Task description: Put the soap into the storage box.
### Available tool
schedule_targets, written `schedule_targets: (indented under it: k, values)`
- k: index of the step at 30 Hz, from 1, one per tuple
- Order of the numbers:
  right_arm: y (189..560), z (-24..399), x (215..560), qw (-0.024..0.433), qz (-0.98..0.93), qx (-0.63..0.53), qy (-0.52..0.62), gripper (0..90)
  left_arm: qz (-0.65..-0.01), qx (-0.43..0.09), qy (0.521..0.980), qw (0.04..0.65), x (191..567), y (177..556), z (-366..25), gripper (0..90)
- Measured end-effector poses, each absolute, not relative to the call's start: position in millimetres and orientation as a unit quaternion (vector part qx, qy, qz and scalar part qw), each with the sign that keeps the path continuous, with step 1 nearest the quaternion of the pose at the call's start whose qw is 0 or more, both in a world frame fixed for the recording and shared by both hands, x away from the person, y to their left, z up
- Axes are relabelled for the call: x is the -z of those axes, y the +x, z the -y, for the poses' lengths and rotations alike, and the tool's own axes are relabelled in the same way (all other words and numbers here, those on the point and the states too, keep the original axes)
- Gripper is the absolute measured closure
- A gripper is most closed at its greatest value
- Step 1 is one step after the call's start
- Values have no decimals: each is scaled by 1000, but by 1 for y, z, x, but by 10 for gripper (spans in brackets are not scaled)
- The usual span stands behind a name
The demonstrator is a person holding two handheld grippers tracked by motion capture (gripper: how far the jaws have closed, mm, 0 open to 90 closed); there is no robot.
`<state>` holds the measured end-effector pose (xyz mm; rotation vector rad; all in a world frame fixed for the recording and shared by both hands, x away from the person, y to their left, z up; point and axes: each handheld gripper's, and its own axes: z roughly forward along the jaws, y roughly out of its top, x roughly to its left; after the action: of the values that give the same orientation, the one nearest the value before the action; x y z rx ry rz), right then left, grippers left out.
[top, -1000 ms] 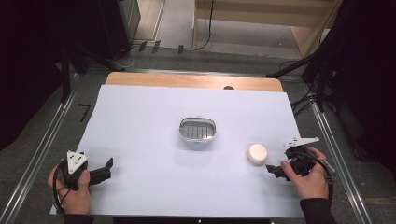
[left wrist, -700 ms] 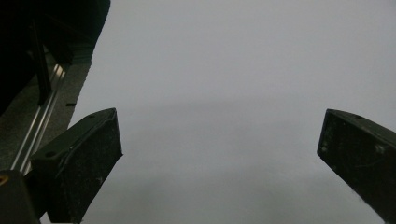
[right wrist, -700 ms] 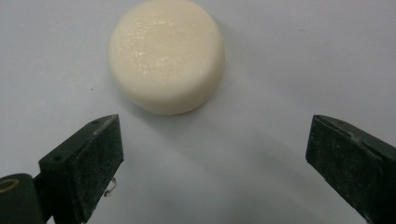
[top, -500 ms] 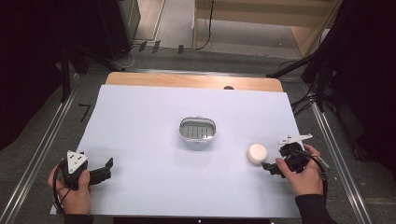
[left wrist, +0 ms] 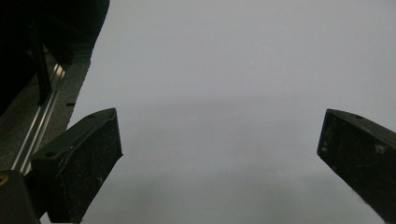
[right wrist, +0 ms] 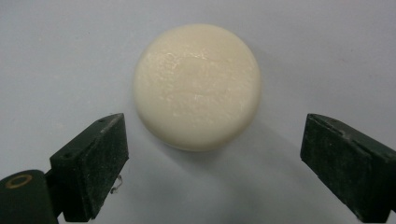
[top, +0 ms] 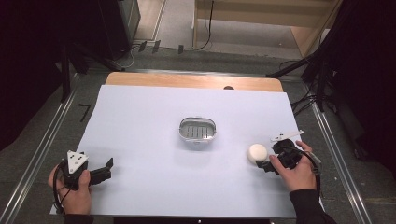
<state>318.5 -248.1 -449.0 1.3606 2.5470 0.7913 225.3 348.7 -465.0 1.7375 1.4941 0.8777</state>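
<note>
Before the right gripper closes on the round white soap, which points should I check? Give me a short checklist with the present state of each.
1. Right gripper open wider than the soap: ok; it has just been closing, nothing between the fingers yet.
2. Soap between the fingers: not ok, it lies ahead of them.
3. Soap centred on the gap: ok.
4. Metal dish free to receive: ok.
5. Left gripper out of the way: ok, open, far left.
</note>
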Motion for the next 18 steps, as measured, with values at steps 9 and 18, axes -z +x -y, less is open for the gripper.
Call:
schedule_targets:
  k: [9,18]
  values:
    - [325,238,452,70,-853,-261,446,126,-573,-336,667,338,465,225,-349,2]
    - [330,229,455,70,-856,-257,442,134,-573,-336,667,339,465,225,-349,2]
